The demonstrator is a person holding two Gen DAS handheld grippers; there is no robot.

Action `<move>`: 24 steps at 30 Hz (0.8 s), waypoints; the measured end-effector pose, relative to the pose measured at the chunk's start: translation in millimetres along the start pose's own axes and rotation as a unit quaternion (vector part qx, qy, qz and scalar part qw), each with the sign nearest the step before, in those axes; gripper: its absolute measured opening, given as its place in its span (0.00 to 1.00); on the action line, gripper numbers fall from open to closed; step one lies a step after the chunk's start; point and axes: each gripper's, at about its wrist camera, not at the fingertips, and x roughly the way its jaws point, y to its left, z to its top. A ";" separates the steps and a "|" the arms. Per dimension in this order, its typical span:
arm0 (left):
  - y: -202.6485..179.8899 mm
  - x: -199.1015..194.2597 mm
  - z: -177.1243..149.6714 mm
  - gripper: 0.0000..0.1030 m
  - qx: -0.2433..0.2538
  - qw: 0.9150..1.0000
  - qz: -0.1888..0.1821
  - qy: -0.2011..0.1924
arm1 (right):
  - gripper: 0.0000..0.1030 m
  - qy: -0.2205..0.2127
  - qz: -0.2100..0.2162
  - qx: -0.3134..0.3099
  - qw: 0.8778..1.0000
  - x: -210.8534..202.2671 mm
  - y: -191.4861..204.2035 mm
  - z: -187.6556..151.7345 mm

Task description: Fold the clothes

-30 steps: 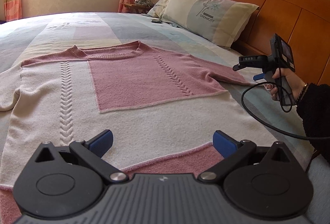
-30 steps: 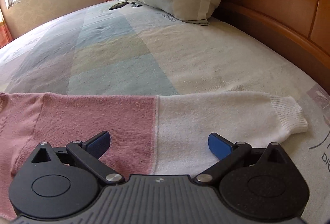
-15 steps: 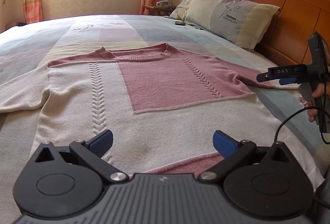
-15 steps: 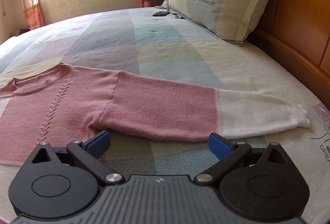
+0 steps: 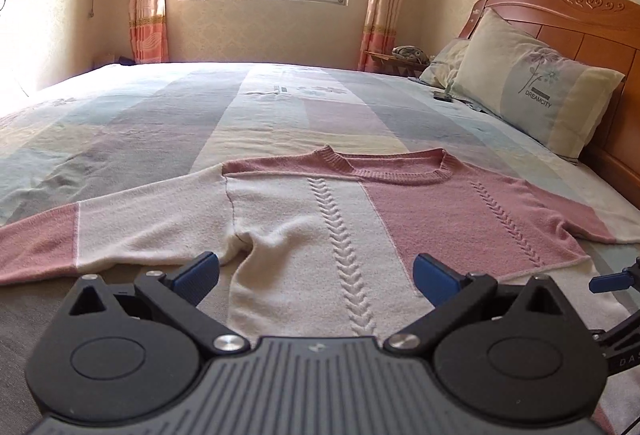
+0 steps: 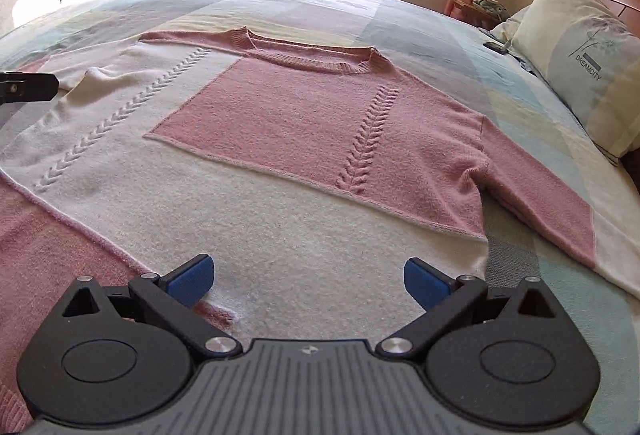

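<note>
A pink and cream knit sweater lies flat and face up on the bed, collar toward the window, both sleeves spread out sideways. My left gripper hovers open over the cream body near the left armpit, holding nothing. In the right wrist view the same sweater fills the middle. My right gripper is open above the cream lower part near the hem, nothing between its fingers. The right sleeve runs off to the right edge. A tip of the right gripper shows at the left view's right edge.
The striped bedspread stretches toward the window. A pillow leans on the wooden headboard at the right, with a small dark object beside it. A nightstand stands in the far corner.
Both grippers have swung left: the left view now faces the left sleeve and window, the right view has turned from the right sleeve to the sweater's body. Both stay open.
</note>
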 end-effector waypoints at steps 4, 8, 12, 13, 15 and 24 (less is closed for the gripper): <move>47.9 32.7 26.7 0.99 -0.028 0.998 0.046 0.022 | 1.00 -0.013 0.037 0.027 0.999 -5.9 1.2 -1.8; 96.8 69.9 35.1 0.99 -0.132 0.990 0.028 0.040 | 1.00 -0.033 0.004 0.002 0.999 -5.5 14.6 -3.6; 116.7 94.7 17.9 0.99 -0.181 0.978 0.011 0.099 | 1.00 -0.025 0.017 -0.018 0.999 -0.6 20.5 -6.4; 114.6 92.6 15.3 0.99 -0.169 0.980 0.013 0.101 | 1.00 -0.018 0.020 -0.019 0.999 2.3 20.4 -6.9; 110.6 85.3 13.6 0.99 -0.156 0.981 0.018 0.117 | 1.00 -0.010 0.025 -0.007 1.000 5.6 16.8 -7.9; 111.0 71.2 22.8 0.99 -0.197 0.978 0.008 0.070 | 1.00 -0.008 0.032 0.024 0.999 11.7 11.3 -12.1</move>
